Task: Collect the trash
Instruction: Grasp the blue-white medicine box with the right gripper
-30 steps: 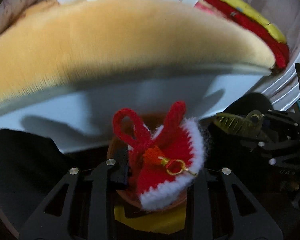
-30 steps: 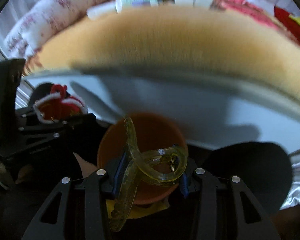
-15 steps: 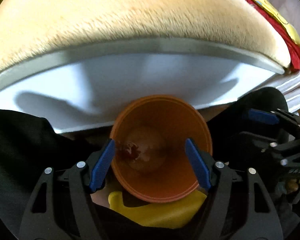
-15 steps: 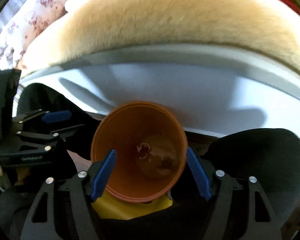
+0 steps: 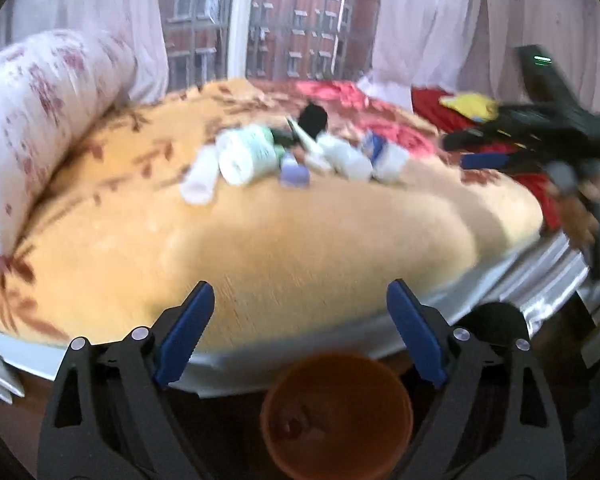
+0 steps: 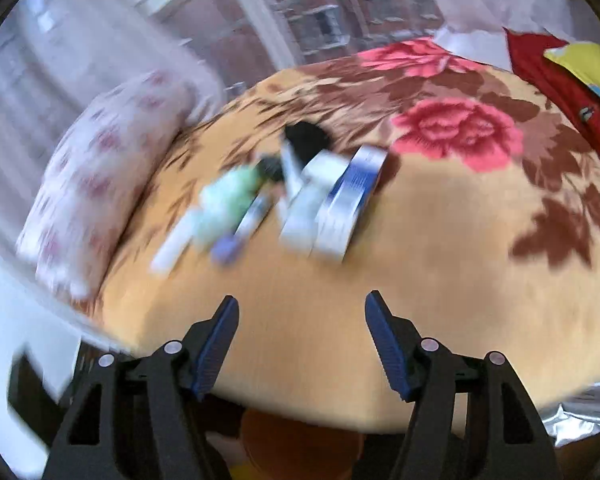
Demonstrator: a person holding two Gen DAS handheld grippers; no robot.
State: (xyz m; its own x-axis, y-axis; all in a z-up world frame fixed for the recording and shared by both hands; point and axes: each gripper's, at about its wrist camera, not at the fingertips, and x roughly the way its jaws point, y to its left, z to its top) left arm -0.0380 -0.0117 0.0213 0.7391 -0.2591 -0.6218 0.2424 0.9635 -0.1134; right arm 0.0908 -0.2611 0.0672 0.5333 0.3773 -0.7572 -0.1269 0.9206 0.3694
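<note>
My left gripper (image 5: 300, 286) hangs over the near edge of the bed, its jaws opening with nothing between them. Just below it stands an orange cup (image 5: 336, 412) with a small red thing at its bottom. My right gripper (image 6: 302, 298) is also over the bed edge, jaws closing on nothing; it shows in the left wrist view as the right gripper (image 5: 458, 150), high at the right. A blurred pile of trash (image 5: 284, 156) lies mid-bed: white bottles, a green-white tube, a purple cap and a blue-white tube. The right wrist view shows this trash pile (image 6: 284, 200) ahead. The orange cup (image 6: 300, 440) peeks from under the bed edge.
A floral bolster pillow (image 5: 40, 120) lies along the bed's left side. Red and yellow cloth (image 5: 460, 108) sits at the far right. The blanket (image 6: 460, 260) is tan with red flowers. A white bed frame (image 5: 228, 364) rims the near edge. Window and curtains stand behind.
The left gripper let go of a red knitted piece and the right a yellow hair clip over the orange cup. Both opened, then rose until the bed top came into view.
</note>
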